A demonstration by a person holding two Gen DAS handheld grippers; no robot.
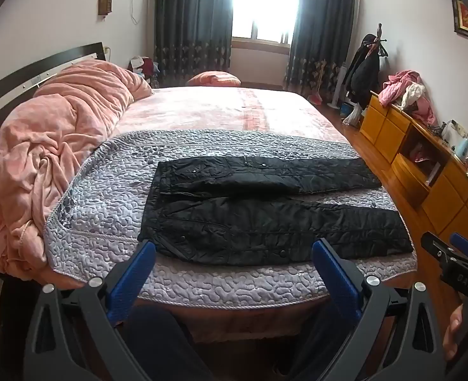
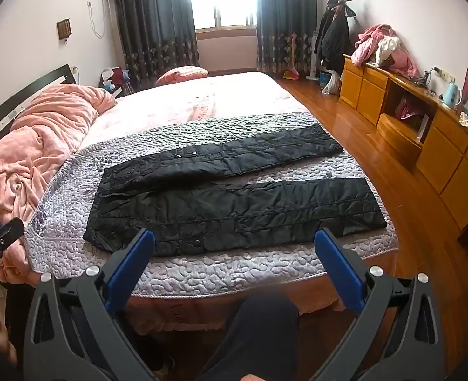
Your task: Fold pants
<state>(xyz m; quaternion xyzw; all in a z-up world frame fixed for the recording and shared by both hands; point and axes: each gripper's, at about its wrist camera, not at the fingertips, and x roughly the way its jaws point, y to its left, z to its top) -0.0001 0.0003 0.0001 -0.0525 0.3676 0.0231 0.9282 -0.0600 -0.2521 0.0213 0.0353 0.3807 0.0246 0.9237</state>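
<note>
Black quilted pants (image 1: 265, 209) lie flat on a grey quilted cover (image 1: 100, 203) at the near end of the bed, waist to the left, both legs spread apart to the right. They show in the right wrist view too (image 2: 234, 197). My left gripper (image 1: 234, 247) is open and empty, held in front of the bed edge near the waist. My right gripper (image 2: 234, 238) is open and empty, also short of the bed edge, facing the near leg. The right gripper shows at the right edge of the left wrist view (image 1: 450, 254).
A crumpled pink blanket (image 1: 52, 146) fills the bed's left side by the headboard. A wooden cabinet (image 2: 424, 133) with clothes on top runs along the right wall, with wooden floor (image 2: 376, 146) between it and the bed. The person's knees are below the grippers.
</note>
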